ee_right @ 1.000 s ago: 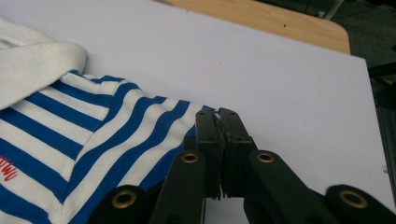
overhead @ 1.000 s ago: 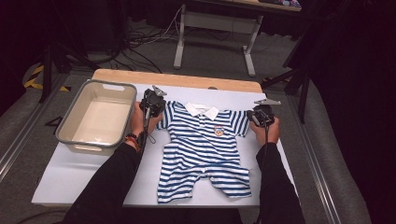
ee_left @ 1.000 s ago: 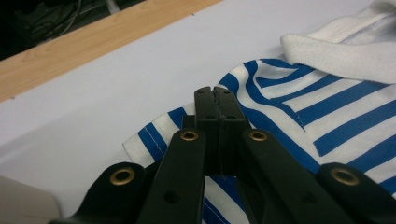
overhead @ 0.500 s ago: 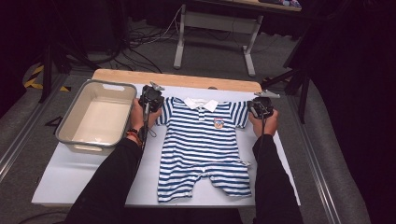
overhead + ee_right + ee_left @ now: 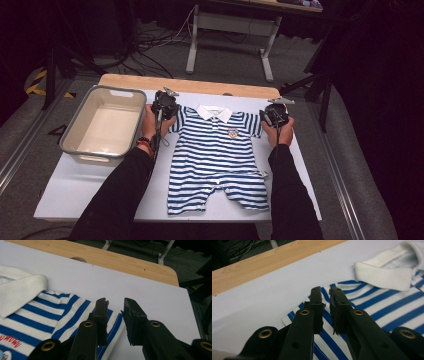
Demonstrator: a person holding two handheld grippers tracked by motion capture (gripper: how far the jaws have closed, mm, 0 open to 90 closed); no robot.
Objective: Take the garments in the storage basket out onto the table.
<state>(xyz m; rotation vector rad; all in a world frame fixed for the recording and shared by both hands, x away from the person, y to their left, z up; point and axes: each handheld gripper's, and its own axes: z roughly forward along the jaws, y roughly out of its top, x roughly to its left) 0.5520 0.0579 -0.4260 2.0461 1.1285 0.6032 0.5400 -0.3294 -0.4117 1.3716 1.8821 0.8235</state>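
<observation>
— Where is the striped romper lying?
— It is lying flat on the white counter, right of the grey tub.
— And the tools?
— The left tool and right tool are hovering over its sleeves, jaws just parting, gripping nothing.

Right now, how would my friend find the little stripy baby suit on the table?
Look at the white sheet covering the table. Right of the grey tub, a tiny suit lies flat between two hands with tongs. It alone has blue and white stripes, plus a white collar and a chest badge.
</observation>
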